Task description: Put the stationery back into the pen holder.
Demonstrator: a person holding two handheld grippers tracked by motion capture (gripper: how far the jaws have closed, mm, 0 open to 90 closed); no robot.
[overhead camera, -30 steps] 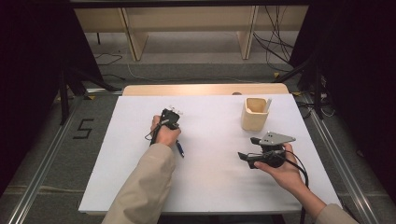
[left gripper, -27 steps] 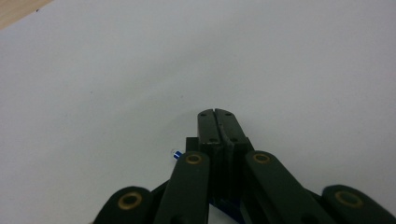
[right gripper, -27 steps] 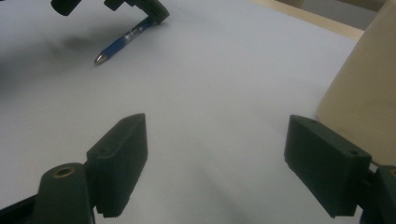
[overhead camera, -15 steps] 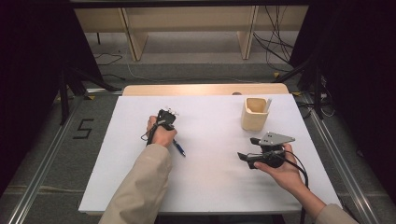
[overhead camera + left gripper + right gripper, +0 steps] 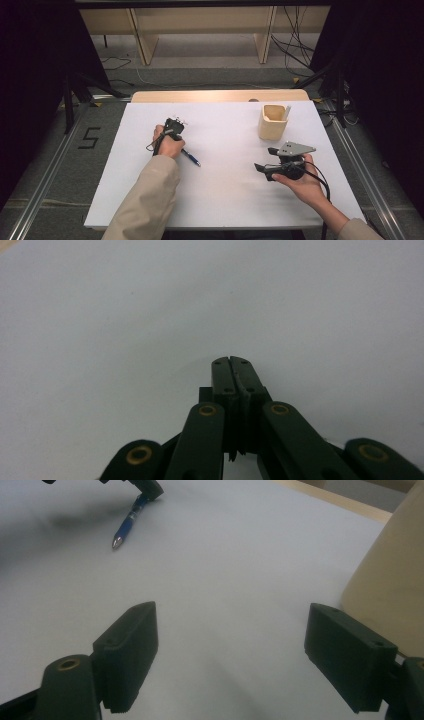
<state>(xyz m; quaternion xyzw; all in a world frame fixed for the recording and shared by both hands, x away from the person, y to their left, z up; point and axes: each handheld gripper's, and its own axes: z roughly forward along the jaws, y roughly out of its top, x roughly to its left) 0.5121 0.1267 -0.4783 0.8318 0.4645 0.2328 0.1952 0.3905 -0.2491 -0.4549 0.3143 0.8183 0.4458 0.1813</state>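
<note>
A blue pen lies on the white table, its tip toward the person's right; it also shows far off as the pen. Its other end runs under the left hand and is hidden there. My left gripper is held just above the pen. In the left gripper view its jaws meet over bare white table, so the left gripper is shut with nothing visible between them. My right gripper rests near the table's right side, pointing left. Its jaws stand wide apart in the right gripper view, so the right gripper is open and empty.
A tan cup with a white stick in it stands at the back right, just beyond my right gripper; its wall fills the right edge as the cup. A wooden strip borders the table's far edge.
The left hand and its gripper have shifted slightly to the left. The pen's visible part and the right gripper stay where they were.
</note>
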